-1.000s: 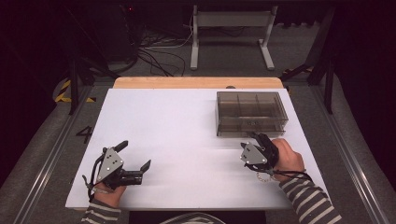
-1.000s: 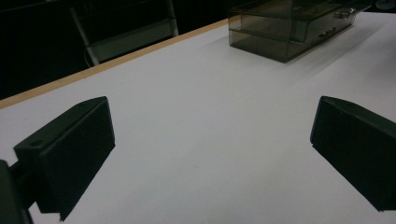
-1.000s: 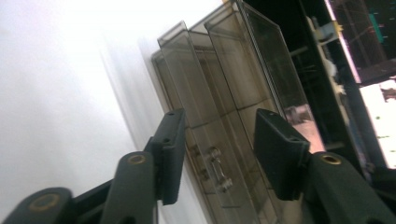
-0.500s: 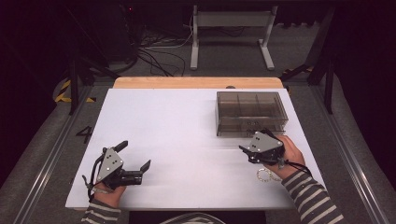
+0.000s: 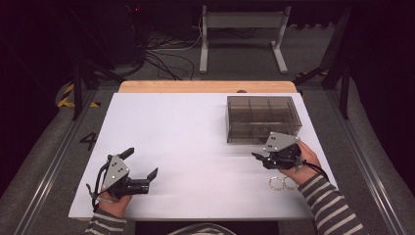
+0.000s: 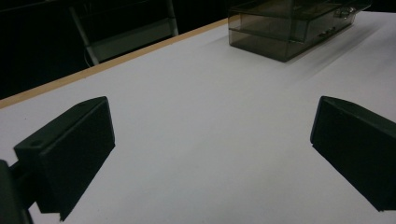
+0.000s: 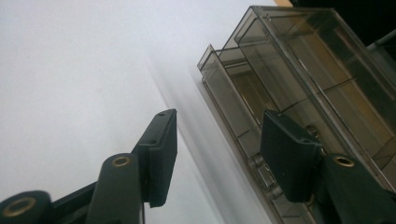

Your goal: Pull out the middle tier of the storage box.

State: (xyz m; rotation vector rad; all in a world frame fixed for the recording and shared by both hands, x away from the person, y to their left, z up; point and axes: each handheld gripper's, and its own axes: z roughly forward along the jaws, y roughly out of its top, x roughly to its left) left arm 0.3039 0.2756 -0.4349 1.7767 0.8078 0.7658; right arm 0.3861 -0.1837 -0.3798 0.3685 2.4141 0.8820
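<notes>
The smoky clear box (image 5: pixel 263 119) sits on the white table (image 5: pixel 195 142), toward the far right corner, its long side running along the table's far edge. Inner walls split it into compartments; from above, three show along the back row. In the right gripper view the box (image 7: pixel 299 88) fills the right half, and a tray or drawer layer sticks out a little at its near end; small roundish things lie low in the front part, too blurred to name.

Just in front of the box, by its right front corner, the right tongs (image 5: pixel 264 157) are held in a hand (image 5: pixel 303 159) with a striped sleeve (image 5: pixel 328 203). They point left, away from the box's right end, and a grey plate rides on top. In their own view the right tongs (image 7: pixel 217 156) stand partly apart with nothing between them, one jaw over bare table, the other over the box's front edge.

Nearer than the box and just beside that hand, two small rings (image 5: pixel 281 183) lie on the table, touching or nearly so.

Well to the left of the box, near the table's front left, the left tongs (image 5: pixel 142 164) rest wide apart and hold nothing. In their own view the left tongs (image 6: pixel 210 154) frame bare table, with the box (image 6: pixel 294 25) far off at upper right.
</notes>
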